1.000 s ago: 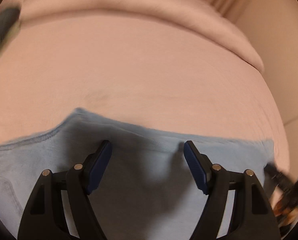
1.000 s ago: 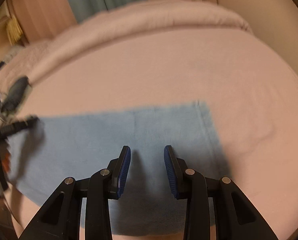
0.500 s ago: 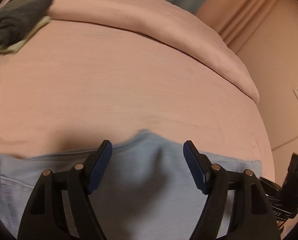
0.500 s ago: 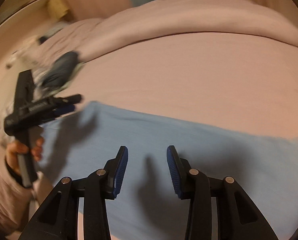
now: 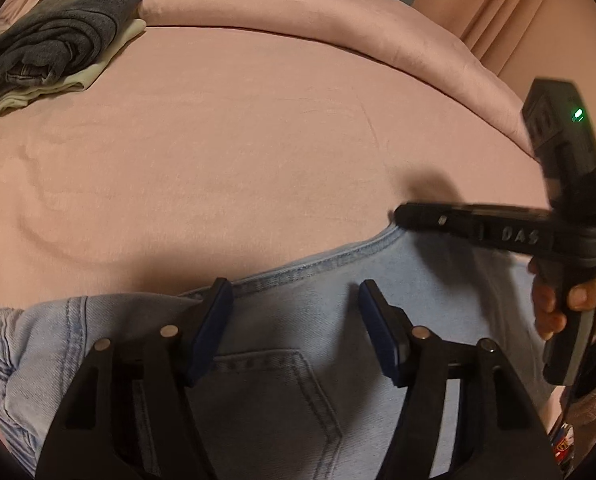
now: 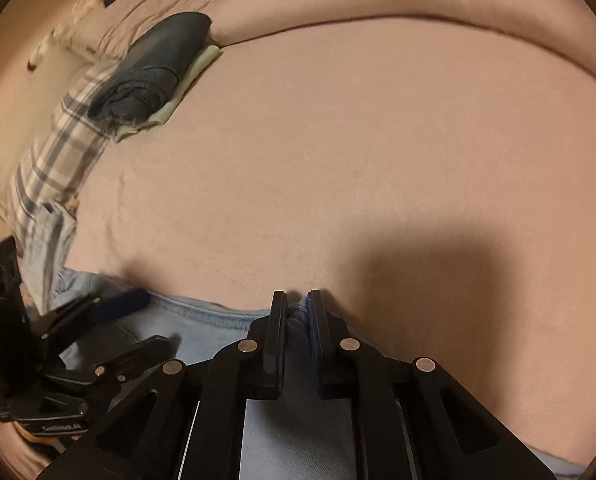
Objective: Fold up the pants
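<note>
Right wrist view is showing the right gripper (image 6: pixel 297 312) pinching the far hem of the light-blue denim pants (image 5: pixel 289 320) lying on the pink bedsheet (image 5: pixel 225 152); its jaws have just been closing. The left gripper (image 5: pixel 293 320) is hovering half-spread over the waistband, empty. Next, it needs to be clamping that edge before lifting for the fold.

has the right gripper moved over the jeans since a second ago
Yes. The right gripper has swung left toward the dark folded jeans on the pink sheet, jaws just closing on the light blue jeans' hem.

Dim warm light, fisheye-warped edges
</note>
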Available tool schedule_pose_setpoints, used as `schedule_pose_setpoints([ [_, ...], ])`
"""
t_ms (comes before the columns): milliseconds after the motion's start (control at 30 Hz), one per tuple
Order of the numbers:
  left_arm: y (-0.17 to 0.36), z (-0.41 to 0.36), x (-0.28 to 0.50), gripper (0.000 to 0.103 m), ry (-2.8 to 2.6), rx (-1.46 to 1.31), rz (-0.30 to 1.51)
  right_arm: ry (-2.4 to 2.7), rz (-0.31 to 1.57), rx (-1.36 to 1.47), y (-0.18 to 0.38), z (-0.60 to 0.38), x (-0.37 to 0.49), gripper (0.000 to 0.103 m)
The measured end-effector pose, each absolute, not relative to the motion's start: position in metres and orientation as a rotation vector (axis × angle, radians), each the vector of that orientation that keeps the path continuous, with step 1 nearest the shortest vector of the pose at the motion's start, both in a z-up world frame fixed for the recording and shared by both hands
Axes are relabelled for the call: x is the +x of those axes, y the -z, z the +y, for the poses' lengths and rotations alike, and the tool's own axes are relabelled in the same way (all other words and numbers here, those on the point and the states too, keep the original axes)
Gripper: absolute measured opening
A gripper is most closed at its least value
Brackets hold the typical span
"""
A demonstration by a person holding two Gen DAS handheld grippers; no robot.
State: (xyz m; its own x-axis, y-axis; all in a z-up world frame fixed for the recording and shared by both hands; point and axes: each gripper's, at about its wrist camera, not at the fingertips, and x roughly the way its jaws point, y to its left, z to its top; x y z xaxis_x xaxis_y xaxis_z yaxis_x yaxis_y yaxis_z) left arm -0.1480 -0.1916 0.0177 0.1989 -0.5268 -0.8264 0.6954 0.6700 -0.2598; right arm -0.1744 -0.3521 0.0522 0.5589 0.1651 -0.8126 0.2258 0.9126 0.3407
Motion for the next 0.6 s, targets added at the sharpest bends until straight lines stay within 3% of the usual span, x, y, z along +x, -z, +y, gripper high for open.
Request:
schedule_pose_setpoints([
  [100,-0.019,-0.203,-0.153,0.066,0.845,0.203,1.060,0.081,0.913,0.448,-0.065,-0.355,-0.182,0.001],
  [233,-0.028,-0.205,-0.161,0.066,0.814,0.209,1.045,0.196,0.774,0.516,-0.087,-0.375,-0.216,0.002],
  [333,-0.038,-0.209,-0.176,0.068,0.856,0.204,1.019,0.178,0.715,0.523,-0.099,-0.376,-0.279,0.012],
  [400,-0.042,-0.220,-0.190,0.069,0.917,0.206,1.014,0.247,0.736,0.464,-0.097,-0.374,-0.320,0.034],
  [600,-0.035,-0.290,-0.257,0.069,1.116,0.324,1.024,0.430,0.845,0.461,-0.066,-0.385,-0.422,0.037],
])
